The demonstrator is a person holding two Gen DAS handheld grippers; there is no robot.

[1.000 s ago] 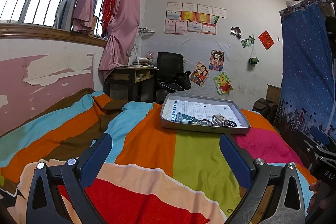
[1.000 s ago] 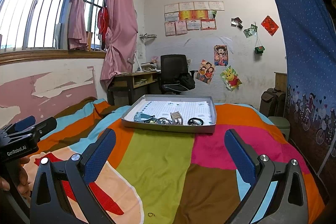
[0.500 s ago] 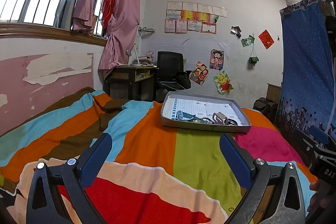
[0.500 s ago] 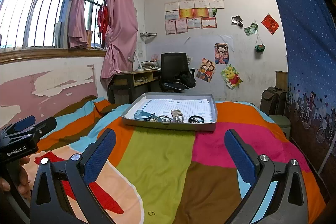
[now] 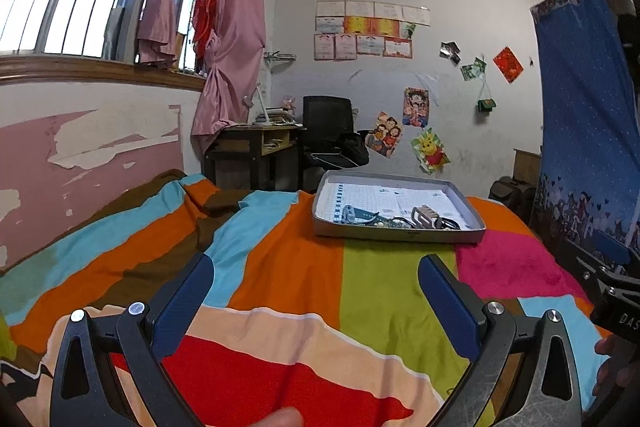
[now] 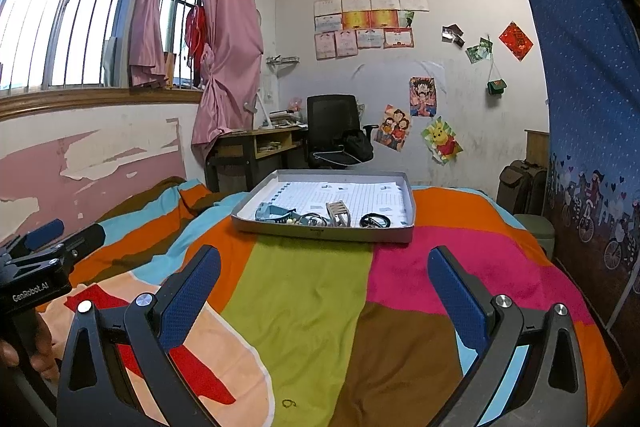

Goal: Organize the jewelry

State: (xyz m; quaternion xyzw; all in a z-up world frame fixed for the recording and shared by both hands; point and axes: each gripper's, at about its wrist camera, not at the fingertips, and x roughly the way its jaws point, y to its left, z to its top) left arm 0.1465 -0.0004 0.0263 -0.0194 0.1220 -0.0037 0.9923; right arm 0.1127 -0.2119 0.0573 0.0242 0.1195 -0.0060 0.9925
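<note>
— We are looking across a bedroom: a barred window with pink curtains (image 6: 224, 39) along one side, a desk (image 6: 256, 147) and black office chair (image 6: 332, 127) by the far wall, posters and certificates above them. What is lying under us?

— We are hovering over a bed covered by a striped blanket (image 6: 304, 303) in orange, green, pink, brown and turquoise. A shallow grey tray (image 6: 320, 231) lined with printed paper is sitting on it toward the far end of the bed.

— And the jewelry?

— We are seeing the jewelry (image 6: 320, 217) bunched along the tray's near edge: a turquoise piece at the left, a pale boxy item in the middle, dark loops at the right. A tiny ring-like thing (image 6: 289, 403) is lying on the green stripe near the bed's near edge; we cannot tell what it is.

— How are the grippers standing?

— We are holding the left gripper (image 5: 316, 291) with its blue-padded fingers spread wide, gripping nothing. The right gripper (image 6: 324, 287) is likewise spread wide and empty. Both are hanging above the blanket, well short of the tray.
</note>
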